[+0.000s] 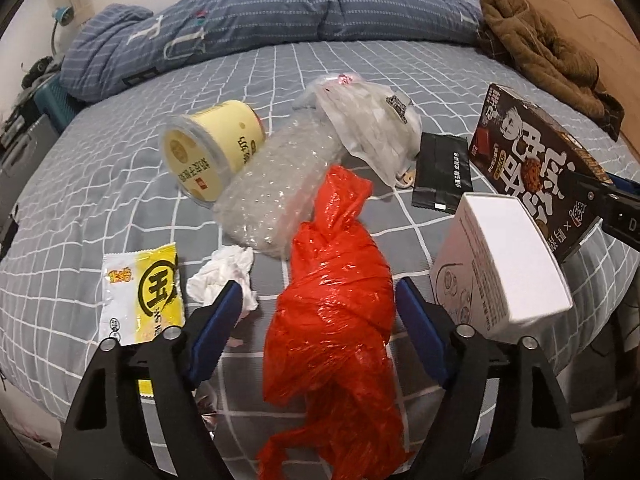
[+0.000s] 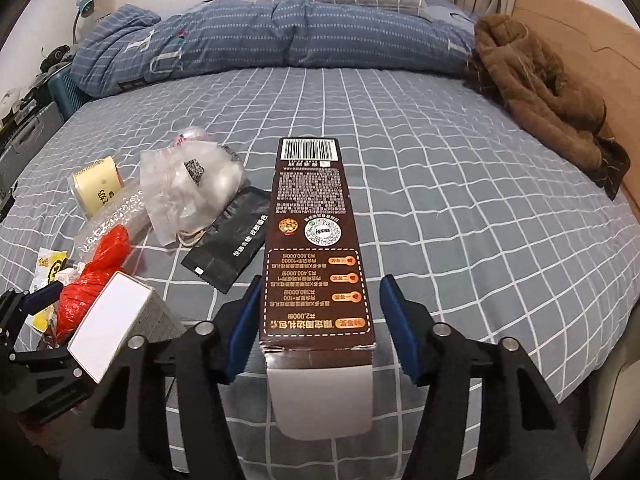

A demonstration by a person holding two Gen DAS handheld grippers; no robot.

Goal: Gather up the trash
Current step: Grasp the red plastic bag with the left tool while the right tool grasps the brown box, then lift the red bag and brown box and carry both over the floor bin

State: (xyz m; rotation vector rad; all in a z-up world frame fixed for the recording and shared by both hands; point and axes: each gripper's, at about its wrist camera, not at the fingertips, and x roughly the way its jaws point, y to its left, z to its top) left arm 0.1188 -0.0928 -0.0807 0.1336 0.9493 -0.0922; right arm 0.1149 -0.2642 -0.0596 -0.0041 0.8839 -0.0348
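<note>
— Grey checked sheets cover the bed (image 2: 440, 184), with a blue quilt (image 2: 240, 36) bunched at the far end and a brown coat (image 2: 540, 88) by the headboard. Where's the trash?

— Scattered on the near left part of the bed: a yellow cup (image 1: 212, 148) on its side, touching a bubble-wrap roll (image 1: 272, 196), a clear plastic bag (image 1: 368, 124) and a black pouch (image 1: 440, 172) beyond, a yellow snack wrapper (image 1: 140, 292) and a crumpled tissue (image 1: 224, 276) closer in.

— And the left hand-held gripper (image 1: 320, 312)?

— Its blue pads straddle a red plastic bag (image 1: 336, 320). The right pad looks to touch the plastic, the left stands clear — so not clamped, though the crinkled film makes that hard to judge.

— The right one?

— The right hand-held gripper (image 2: 320, 320) has a brown snack box (image 2: 316, 240) between its pads, lying lengthwise away from the camera, open flap nearest. The left pad sits at the box's edge; a gap shows on the right — jaws still apart from it there.

— Anything between them?

— A white box (image 1: 500, 264), just beside the red bag.
</note>
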